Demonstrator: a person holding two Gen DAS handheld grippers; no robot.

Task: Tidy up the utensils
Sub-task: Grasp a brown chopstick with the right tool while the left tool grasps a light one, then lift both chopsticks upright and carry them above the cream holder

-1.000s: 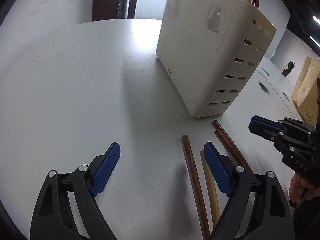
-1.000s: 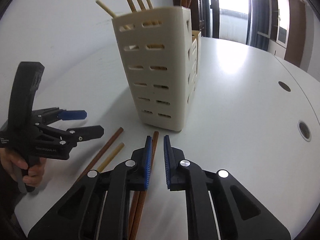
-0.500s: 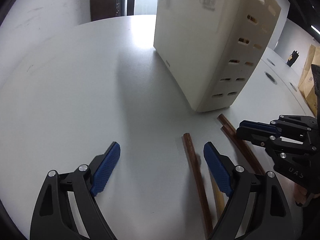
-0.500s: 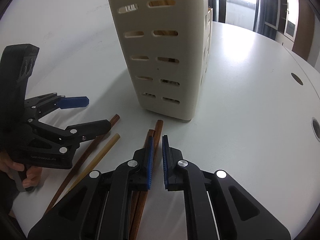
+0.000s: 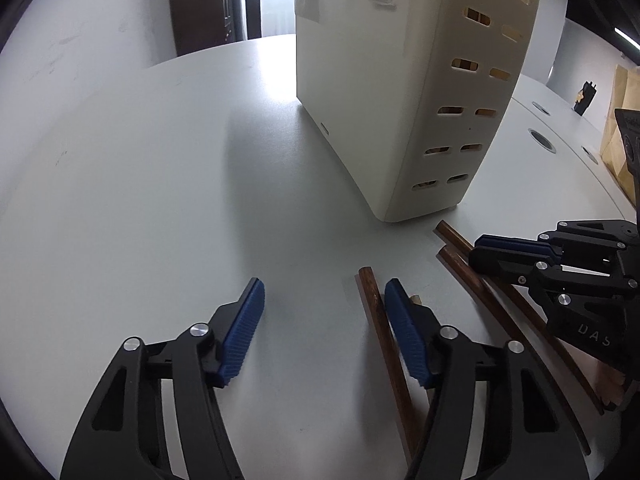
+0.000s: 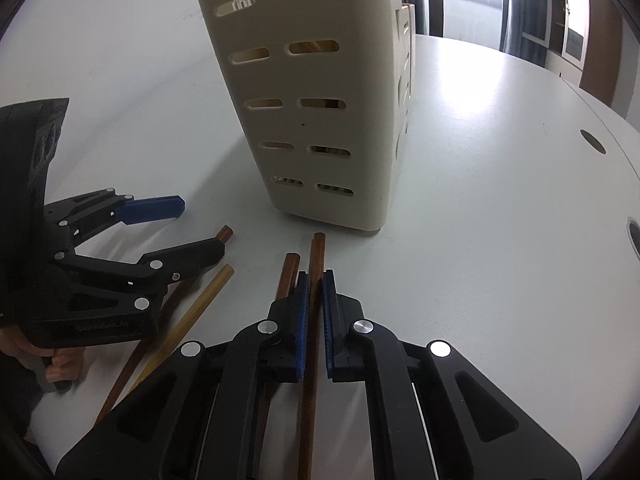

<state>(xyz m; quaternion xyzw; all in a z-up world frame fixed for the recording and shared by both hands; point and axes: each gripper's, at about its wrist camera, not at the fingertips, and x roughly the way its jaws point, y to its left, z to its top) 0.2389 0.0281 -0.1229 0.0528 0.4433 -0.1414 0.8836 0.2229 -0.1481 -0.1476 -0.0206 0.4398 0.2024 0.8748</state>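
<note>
Both claws moved closer to holder [image 6: 320, 92]; right claw [image 6: 314, 304] now pinching brown chopstick [image 6: 316, 256], left claw [image 5: 324, 320] wide.

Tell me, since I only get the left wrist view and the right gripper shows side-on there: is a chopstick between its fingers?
Observer: Yes, one dark chopstick runs along the narrow gap of the right gripper. I cannot tell whether it is pinched.
Operator: Only one?
Observer: One. A second dark chopstick lies just left of the fingers, outside them.
Operator: What hides behind my gripper's right finger?
Observer: A pale chopstick, flat on the table, beside the open left gripper.
</note>
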